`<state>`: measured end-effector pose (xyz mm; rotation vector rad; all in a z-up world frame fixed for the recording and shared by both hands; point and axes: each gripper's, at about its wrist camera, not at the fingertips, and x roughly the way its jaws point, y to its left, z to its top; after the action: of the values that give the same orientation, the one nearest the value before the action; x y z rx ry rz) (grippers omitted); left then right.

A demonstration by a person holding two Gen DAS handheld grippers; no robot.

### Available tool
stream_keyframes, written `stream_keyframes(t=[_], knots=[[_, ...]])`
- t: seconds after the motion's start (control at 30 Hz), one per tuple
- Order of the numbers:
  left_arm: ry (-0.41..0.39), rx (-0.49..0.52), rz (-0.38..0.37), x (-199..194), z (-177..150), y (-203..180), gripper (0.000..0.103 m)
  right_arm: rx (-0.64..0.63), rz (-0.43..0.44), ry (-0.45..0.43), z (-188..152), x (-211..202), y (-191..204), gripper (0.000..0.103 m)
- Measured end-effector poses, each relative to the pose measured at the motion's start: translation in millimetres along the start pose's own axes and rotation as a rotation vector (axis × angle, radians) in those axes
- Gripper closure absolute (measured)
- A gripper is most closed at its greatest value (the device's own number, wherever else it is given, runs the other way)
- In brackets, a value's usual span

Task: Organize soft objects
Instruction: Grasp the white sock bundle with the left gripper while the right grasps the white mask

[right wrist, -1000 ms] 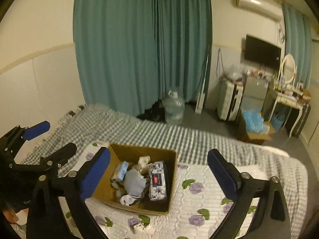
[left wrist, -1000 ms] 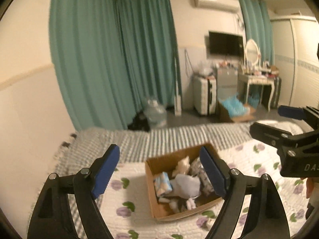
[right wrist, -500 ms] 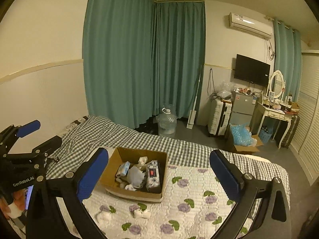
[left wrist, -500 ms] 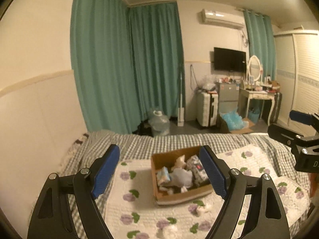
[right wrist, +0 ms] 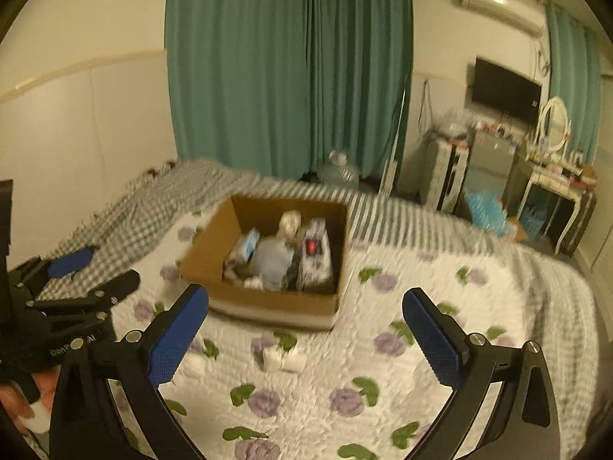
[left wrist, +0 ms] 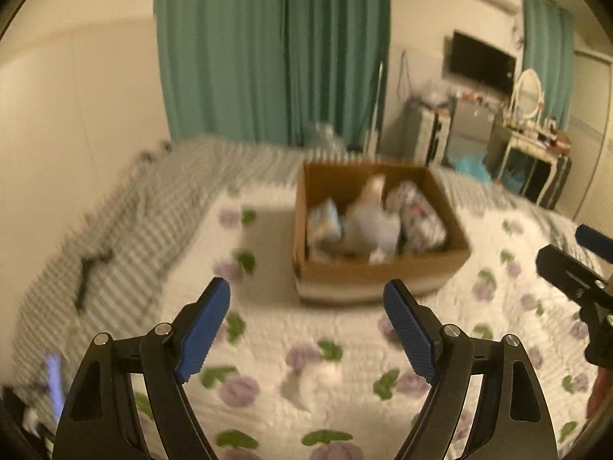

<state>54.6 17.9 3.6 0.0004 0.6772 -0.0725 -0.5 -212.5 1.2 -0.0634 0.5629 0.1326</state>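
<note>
Both sets of tongs hung over a bed spread with a white quilt (right wrist: 383, 364) printed with purple flowers and green leaves. The left tongs (left wrist: 306, 329) stood wide open with nothing between their blue pads. The right tongs (right wrist: 306, 335) were open just as wide and also empty.

Ahead of both, resting on the quilt, sat an open cardboard box (right wrist: 268, 303) holding a jumble of soft things (a grey bundle, a pale blue packet and a patterned pack with a red label; motion blur hid finer detail). A small white rolled item (right wrist: 284, 360) lay on the quilt between the right tongs' pads and nearer than the box. The same white item (left wrist: 320, 377) lay blurred between the left tongs' pads. A grey checked blanket (right wrist: 153, 207) lay beyond and to the left of the box.
</note>
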Motion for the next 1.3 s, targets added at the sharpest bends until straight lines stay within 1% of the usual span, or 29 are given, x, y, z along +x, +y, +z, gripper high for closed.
stream_keyframes(t=[0.07, 0.2, 0.3, 0.37, 0.5, 0.57, 0.67, 0.73, 0.77, 0.83, 0.9, 0.93, 0.97, 1.0, 1.1, 1.3], knots=[[0.054, -0.011, -0.001, 22.8, -16.7, -1.7, 0.019, 0.017, 0.012, 0.050, -19.4, 27.3, -1.5, 0.001], [0.135, 0.004, 0.009, 52.0, -50.7, -4.7, 0.020, 0.043, 0.038, 0.164, -56.5, 77.5, -2.5, 0.001], [0.208, 0.012, 0.019, 74.6, -74.0, -7.7, 0.020, 0.040, 0.058, 0.233, -78.4, 109.2, 0.9, 0.001], [0.259, 0.004, 0.010, 88.3, -90.0, -8.0, 0.020, 0.046, 0.070, 0.270, -88.3, 127.3, 0.9, 0.003], [0.316, 0.005, 0.016, 108.3, -111.2, -9.1, 0.022, 0.078, 0.101, 0.327, -99.7, 154.3, -0.2, 0.006], [0.345, -0.005, 0.011, 118.2, -118.4, -8.2, 0.022, 0.097, 0.115, 0.354, -102.4, 164.9, -1.9, 0.011], [0.347, -0.003, 0.005, 125.3, -120.3, -9.3, 0.022, 0.111, 0.136, 0.386, -105.2, 181.1, 1.0, 0.019], [0.338, 0.023, 0.001, 127.0, -119.2, -13.8, 0.022, 0.110, 0.140, 0.397, -106.5, 188.5, 2.6, 0.020], [0.335, 0.030, -0.001, 127.3, -118.5, -15.5, 0.023, 0.111, 0.139, 0.400, -106.9, 191.2, 3.3, 0.025], [0.333, 0.029, -0.008, 126.3, -120.1, -16.6, 0.027, 0.119, 0.135, 0.400, -106.6, 193.8, 2.5, 0.033], [0.331, 0.034, -0.021, 125.3, -119.6, -18.8, 0.038, 0.133, 0.136, 0.397, -107.2, 194.7, 0.6, 0.040], [0.329, 0.043, -0.024, 123.5, -120.1, -21.0, 0.042, 0.138, 0.136, 0.396, -107.2, 193.9, -0.7, 0.043], [0.327, 0.053, -0.029, 122.5, -121.1, -23.9, 0.050, 0.139, 0.138, 0.392, -107.0, 193.0, -1.1, 0.043], [0.324, 0.066, -0.034, 120.8, -121.3, -27.3, 0.055, 0.138, 0.138, 0.390, -106.8, 192.2, -1.1, 0.044], [0.317, 0.101, -0.036, 117.7, -119.9, -35.3, 0.056, 0.136, 0.139, 0.382, -105.9, 186.1, -5.9, 0.045], [0.316, 0.097, -0.040, 111.7, -114.0, -33.4, 0.057, 0.125, 0.139, 0.350, -101.0, 169.8, -7.5, 0.045]])
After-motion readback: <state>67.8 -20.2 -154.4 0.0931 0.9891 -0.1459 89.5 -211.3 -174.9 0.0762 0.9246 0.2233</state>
